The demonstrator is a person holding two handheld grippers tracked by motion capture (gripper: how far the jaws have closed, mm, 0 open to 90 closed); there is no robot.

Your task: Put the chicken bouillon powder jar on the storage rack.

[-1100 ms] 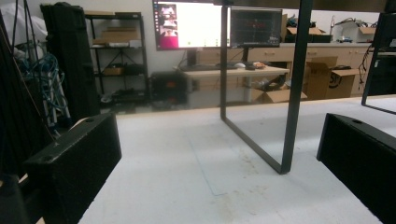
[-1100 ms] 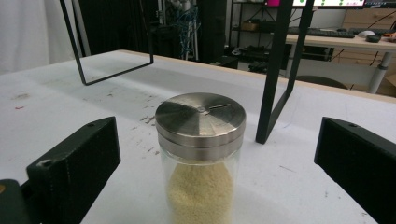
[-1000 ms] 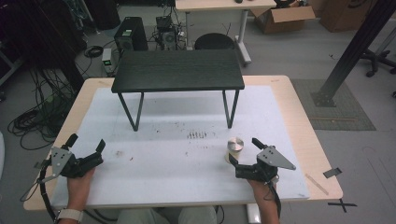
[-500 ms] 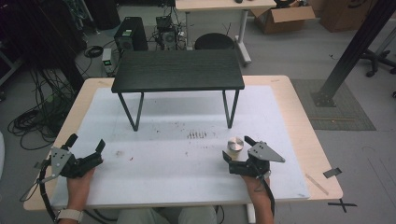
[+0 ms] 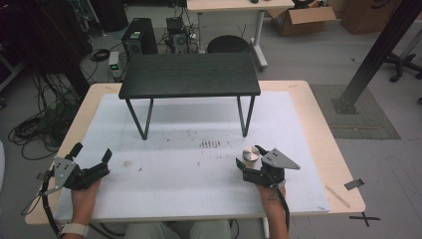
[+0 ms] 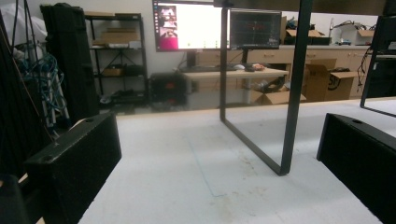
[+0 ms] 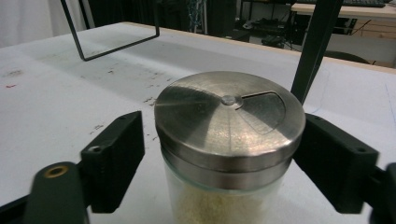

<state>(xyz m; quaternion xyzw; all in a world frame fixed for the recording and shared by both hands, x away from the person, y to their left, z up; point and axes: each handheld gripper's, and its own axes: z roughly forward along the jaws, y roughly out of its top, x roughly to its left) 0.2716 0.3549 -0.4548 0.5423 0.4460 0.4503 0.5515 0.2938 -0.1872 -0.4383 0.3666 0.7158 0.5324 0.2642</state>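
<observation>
A glass shaker jar with a brushed metal lid and pale grains inside stands on the white mat at the front right. My right gripper sits around it, a black jaw on each side of the glass just below the lid. The jaws have just been closing with the jar between them, and a narrow gap still shows at the left pad. My left gripper rests at the front left, open and holding nothing, its jaws wide apart in the left gripper view.
A small black table on thin metal legs stands at the back middle of the mat. Dark specks mark the mat in front of it. The wooden tabletop edge borders the mat.
The right gripper shifted slightly left onto the jar and its jaws narrowed around it. The left gripper stayed put.
</observation>
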